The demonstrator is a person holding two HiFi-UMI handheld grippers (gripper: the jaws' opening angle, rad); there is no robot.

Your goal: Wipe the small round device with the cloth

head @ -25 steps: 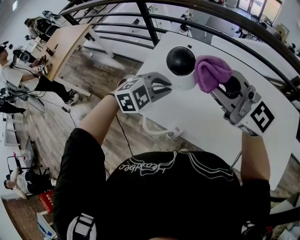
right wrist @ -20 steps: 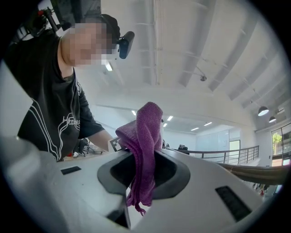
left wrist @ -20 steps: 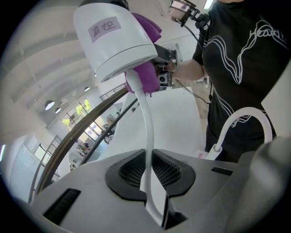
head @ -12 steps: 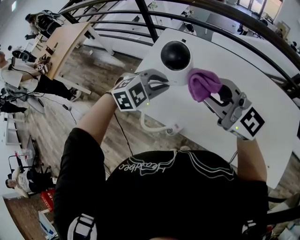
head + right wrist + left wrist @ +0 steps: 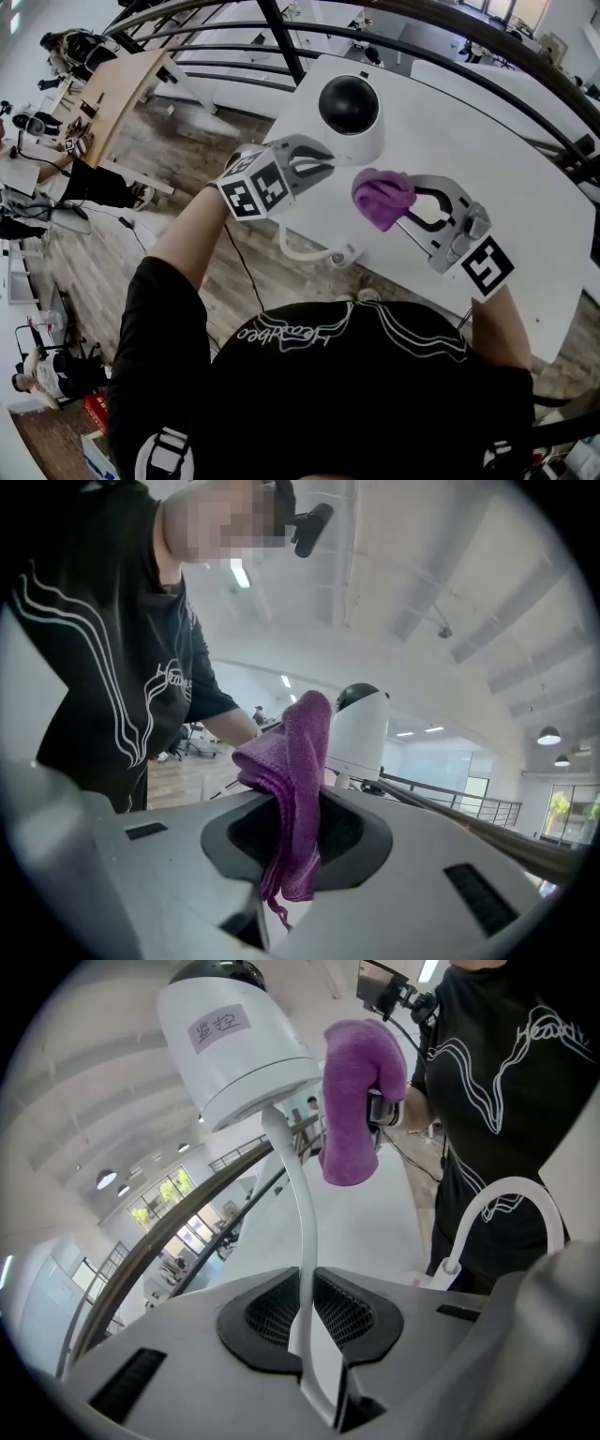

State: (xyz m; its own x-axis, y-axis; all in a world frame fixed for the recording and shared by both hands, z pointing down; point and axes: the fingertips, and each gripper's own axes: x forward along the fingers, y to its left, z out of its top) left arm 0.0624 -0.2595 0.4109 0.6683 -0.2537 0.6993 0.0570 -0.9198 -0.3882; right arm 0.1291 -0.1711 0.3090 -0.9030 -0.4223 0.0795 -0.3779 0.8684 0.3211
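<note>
The small round device (image 5: 349, 108) is white with a black dome on top and stands at the far left of the white table (image 5: 497, 159). Its white cable (image 5: 292, 246) runs from the base between the jaws of my left gripper (image 5: 323, 161), which is shut on it. The left gripper view shows the device (image 5: 239, 1044), the cable (image 5: 305, 1241) pinched in the left gripper (image 5: 314, 1335), and the cloth (image 5: 361, 1101) beside the device. My right gripper (image 5: 401, 202) is shut on the purple cloth (image 5: 382, 197), a little below the device and apart from it. In the right gripper view, the cloth (image 5: 291, 789) hangs from the right gripper (image 5: 295, 841) with the device (image 5: 361, 728) behind.
The cable's loose end with its plug (image 5: 342, 255) lies near the table's near edge. Black railing bars (image 5: 281, 37) run past the table's far side. Beyond them, lower down at the left, people sit at a wooden desk (image 5: 112, 89).
The right gripper has carried the cloth down and toward me, from touching the device's right side to hanging apart below it. The left gripper has kept its hold on the cable.
</note>
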